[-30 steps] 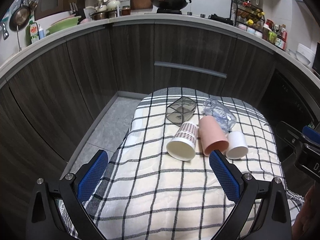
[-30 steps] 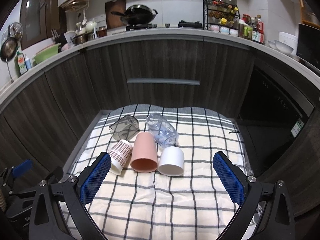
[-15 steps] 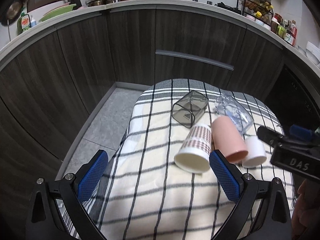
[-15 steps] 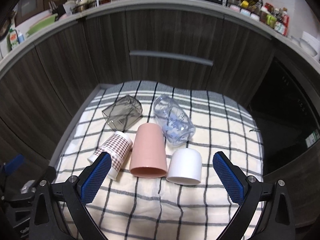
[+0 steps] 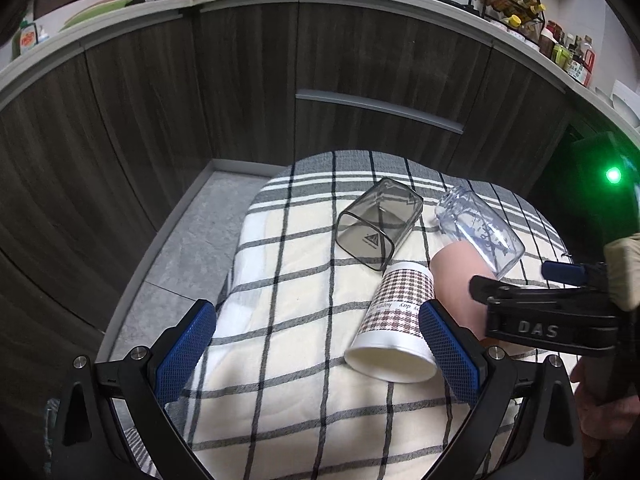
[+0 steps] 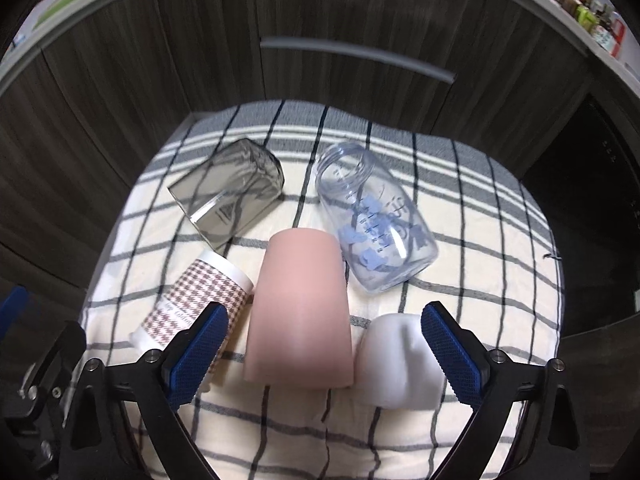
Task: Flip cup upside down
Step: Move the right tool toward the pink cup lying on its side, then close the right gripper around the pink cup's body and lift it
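Pink cup (image 6: 298,308) is lying on its side on the checked cloth (image 6: 500,264), rim toward the camera, sitting right in the gap of the right gripper (image 6: 324,354). That gripper is tipped down low over the cloth with its jaws spread wide, blue pads either side, and nothing is pinched. Its left pad (image 6: 198,354) overlaps the patterned cup (image 6: 192,304) in the picture, and its right pad (image 6: 450,354) sits by the white cup (image 6: 400,364); can't tell if either actually touches.

Left gripper (image 5: 316,360) hangs off to the left side, angled down at the cloth (image 5: 280,400), jaws wide apart too and holding nothing. Its right pad (image 5: 448,354) is just beside the patterned cup (image 5: 394,328), which lies on its side with its mouth facing the camera. From this view the right gripper's black body (image 5: 548,320) cuts across the pink cup (image 5: 456,280).

Farther out, the grey square cup (image 6: 228,196) lies tipped over behind the patterned one, and the clear bottle (image 6: 374,222) lies on its side just behind the pink cup, neck pointing away. Dark cabinets (image 6: 320,20) wrap around behind the cloth.
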Demonstrator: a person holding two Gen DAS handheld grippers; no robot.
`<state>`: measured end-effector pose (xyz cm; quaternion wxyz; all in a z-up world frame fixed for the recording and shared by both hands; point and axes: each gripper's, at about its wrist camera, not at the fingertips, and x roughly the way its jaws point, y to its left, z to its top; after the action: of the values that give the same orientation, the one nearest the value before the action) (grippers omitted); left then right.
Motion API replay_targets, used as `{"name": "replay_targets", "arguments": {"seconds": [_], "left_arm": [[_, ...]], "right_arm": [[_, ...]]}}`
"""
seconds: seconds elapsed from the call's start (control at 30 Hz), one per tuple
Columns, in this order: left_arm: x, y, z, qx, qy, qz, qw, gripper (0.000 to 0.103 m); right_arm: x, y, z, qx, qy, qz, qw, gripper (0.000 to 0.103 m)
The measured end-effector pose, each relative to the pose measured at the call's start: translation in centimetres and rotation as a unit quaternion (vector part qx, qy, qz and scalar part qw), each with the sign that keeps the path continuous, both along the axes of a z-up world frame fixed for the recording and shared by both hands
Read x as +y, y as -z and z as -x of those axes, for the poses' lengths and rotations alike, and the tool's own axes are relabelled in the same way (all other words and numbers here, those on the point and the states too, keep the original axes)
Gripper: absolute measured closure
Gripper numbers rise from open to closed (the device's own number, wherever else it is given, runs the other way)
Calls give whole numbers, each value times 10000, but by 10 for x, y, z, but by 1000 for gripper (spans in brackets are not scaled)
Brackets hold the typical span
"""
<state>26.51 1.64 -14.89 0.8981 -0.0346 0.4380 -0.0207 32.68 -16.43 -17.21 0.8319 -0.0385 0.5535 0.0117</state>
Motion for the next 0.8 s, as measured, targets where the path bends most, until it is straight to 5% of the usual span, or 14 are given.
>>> {"name": "replay_targets", "arguments": {"seconds": [0.47,0.63,0.8], "left_arm": [[1,22,-11,236,43,157,9996,0],[2,24,-13,289,50,217,9993,0],[8,22,-13,291,-6,313,9991,0]], "right_arm": [[7,50,-29,719,-60,39,9974,12],[10,61,-33,888,-115,-151,9959,32],[12,54,-29,752,-74,-223,9969,32]]}}
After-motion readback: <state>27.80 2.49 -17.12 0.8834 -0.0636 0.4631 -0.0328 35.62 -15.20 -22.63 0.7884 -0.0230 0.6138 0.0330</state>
